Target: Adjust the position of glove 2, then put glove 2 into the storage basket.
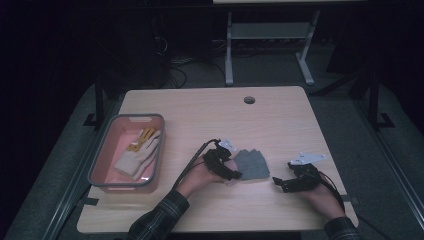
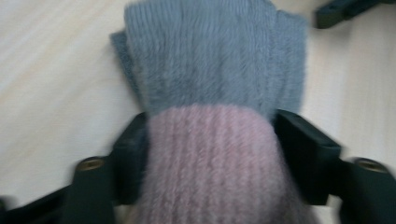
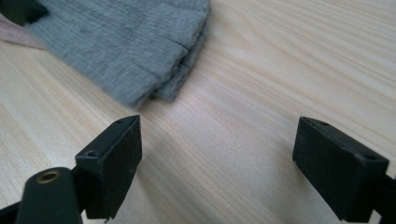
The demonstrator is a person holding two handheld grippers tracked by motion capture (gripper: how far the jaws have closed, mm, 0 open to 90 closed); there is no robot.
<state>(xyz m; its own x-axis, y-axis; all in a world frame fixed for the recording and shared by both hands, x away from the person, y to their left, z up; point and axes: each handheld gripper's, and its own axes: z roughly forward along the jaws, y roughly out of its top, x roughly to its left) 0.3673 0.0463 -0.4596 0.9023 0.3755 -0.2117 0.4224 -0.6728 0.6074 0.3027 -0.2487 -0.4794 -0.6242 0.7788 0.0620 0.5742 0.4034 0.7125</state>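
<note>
The wooden table is bearing a pink bin holding a white glove. The grey-and-pink glove is lying mid-table, the left gripper squeezing its pink cuff. The right gripper is resting agape nearby.

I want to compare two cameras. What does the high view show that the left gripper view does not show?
High view alone: a pink bin holding a white glove, the right gripper with its jaws open over bare wood, and the person's plaid sleeves.

Left gripper view alone: the grey glove's pink cuff pressed between the left gripper's jaws, and its ribbed knit.

Both: the grey glove and the wooden table.
</note>
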